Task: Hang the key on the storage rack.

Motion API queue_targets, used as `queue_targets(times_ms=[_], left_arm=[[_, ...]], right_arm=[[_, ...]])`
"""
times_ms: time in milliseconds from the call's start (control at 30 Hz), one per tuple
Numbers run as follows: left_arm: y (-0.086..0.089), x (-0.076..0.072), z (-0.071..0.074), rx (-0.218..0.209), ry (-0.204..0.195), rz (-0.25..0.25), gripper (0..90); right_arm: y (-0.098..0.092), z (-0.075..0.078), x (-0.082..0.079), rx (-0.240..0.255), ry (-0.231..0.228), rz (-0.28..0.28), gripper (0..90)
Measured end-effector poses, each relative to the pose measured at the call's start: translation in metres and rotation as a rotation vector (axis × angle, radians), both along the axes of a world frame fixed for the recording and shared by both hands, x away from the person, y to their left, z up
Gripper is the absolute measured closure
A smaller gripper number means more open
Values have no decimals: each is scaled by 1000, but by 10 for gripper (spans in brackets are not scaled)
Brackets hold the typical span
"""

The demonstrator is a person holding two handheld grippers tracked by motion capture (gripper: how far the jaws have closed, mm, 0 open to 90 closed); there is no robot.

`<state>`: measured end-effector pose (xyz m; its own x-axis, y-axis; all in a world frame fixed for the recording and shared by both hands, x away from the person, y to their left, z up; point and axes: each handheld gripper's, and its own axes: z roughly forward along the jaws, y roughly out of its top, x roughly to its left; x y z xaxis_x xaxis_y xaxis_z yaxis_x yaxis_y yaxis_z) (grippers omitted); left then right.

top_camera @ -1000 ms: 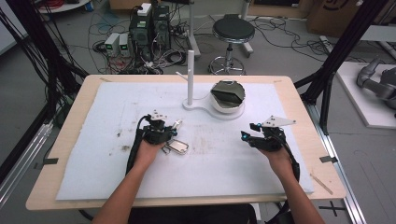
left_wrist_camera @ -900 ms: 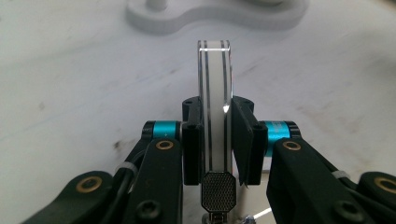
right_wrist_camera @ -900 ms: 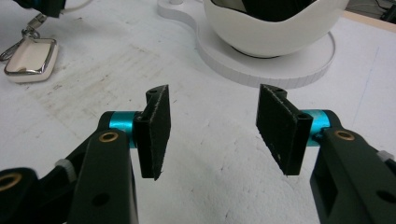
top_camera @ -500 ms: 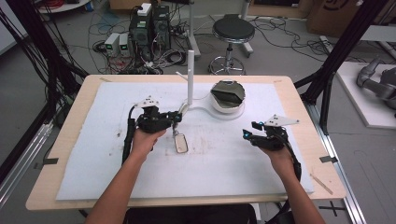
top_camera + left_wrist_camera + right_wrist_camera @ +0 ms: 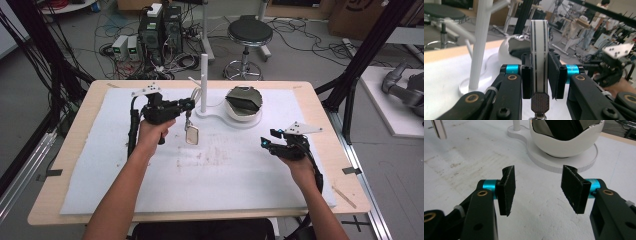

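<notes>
My left hand-held gripper (image 5: 539, 75) is clenched on a watch (image 5: 192, 131): white strap with two dark stripes, a textured metal piece at its lower end. It hangs above the surface (image 5: 100, 165), just beside the white stand post (image 5: 203, 82). No readable writing. A second ago the watch lay on the surface; it's lifted now. My right hand-held gripper (image 5: 537, 192) rests released, unmoved.

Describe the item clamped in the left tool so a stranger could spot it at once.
Start at the white stand with its upright post at the far middle of the table. Just left of the post, the left tool holds a keychain in the air. It is the one thing dangling: a striped strap with a pale tag beneath.
</notes>
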<state>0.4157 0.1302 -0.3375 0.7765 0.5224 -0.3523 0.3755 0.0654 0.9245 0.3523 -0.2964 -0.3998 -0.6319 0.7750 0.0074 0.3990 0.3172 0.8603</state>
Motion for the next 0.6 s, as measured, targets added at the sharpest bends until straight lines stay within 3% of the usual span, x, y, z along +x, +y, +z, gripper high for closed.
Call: queue_targets(times_ms=[200, 267, 333, 467, 600], left_arm=[[-2, 20, 16, -27, -2, -25, 749], [-4, 27, 19, -8, 3, -37, 748], [-6, 32, 22, -17, 5, -42, 748], [-9, 42, 23, -25, 27, -57, 748], [-10, 50, 20, -60, 47, -55, 748]], right_arm=[[1, 3, -1, 12, -3, 3, 462], [1, 3, -1, 13, -4, 5, 462], [1, 3, -1, 15, -6, 7, 463], [0, 3, -1, 11, -5, 8, 465], [0, 3, -2, 10, -6, 9, 466]])
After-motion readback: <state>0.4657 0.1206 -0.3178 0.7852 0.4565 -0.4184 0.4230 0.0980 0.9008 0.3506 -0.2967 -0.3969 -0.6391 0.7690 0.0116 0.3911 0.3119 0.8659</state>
